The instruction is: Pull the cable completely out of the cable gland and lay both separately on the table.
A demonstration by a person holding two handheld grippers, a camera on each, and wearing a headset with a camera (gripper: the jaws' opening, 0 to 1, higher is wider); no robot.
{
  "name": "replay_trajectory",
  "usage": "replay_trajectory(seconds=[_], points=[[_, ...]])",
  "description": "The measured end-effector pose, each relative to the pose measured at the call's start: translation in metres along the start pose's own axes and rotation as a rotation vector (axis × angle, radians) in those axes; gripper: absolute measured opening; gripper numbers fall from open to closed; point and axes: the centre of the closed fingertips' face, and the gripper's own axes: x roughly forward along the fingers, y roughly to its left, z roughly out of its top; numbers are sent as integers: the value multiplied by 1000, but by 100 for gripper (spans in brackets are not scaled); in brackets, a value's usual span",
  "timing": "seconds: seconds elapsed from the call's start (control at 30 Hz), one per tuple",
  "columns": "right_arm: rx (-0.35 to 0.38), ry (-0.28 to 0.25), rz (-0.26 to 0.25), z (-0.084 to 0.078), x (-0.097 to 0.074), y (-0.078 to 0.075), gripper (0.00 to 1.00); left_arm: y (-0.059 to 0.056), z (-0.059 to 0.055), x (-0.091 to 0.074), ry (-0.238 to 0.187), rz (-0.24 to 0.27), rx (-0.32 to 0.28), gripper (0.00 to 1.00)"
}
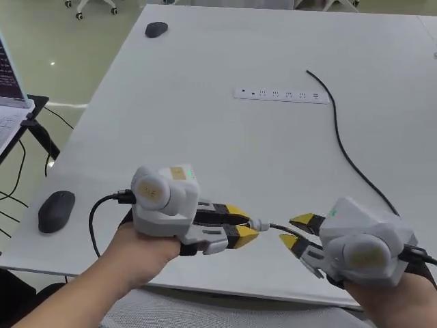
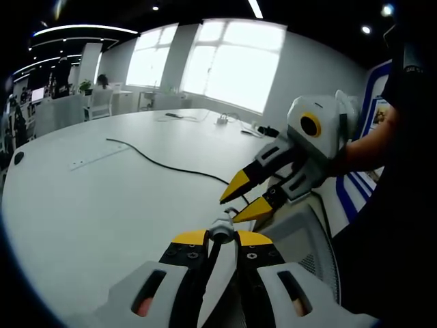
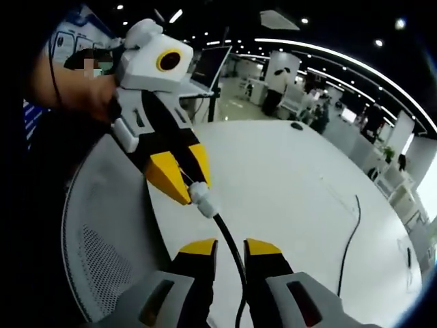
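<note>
At the near edge of the desk [image 1: 171, 123], the left gripper [image 1: 248, 226] has its tongs clamped on the small pale cable gland [image 1: 259, 224], probably to anchor it. The black cable [image 3: 232, 240] runs rightward out of the gland and passes between the tongs of the right gripper [image 1: 294, 231]. These stand apart around it, seemingly ready to grip and pull. No writing is readable; text on the laptop [image 1: 10, 89] is too small.
</note>
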Motion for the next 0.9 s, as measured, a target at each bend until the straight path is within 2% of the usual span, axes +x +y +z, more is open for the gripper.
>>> replay_trajectory(seconds=[0.1,0.2,0.3,0.63,0.9], points=[[-57,-10,5,7,0,5,10,-2,0,-1,7,-3,4,15],[-88,-3,5,8,1,6,9,-1,0,-1,8,-2,5,15],[-92,8,5,6,4,4,7,-2,-1,-1,12,-4,6,15],[-124,-3,30,13,7,7,5,-1,1,1,10,-16,11,15],[-121,6,19,11,9,5,1,-1,3,2,9,-33,0,15]])
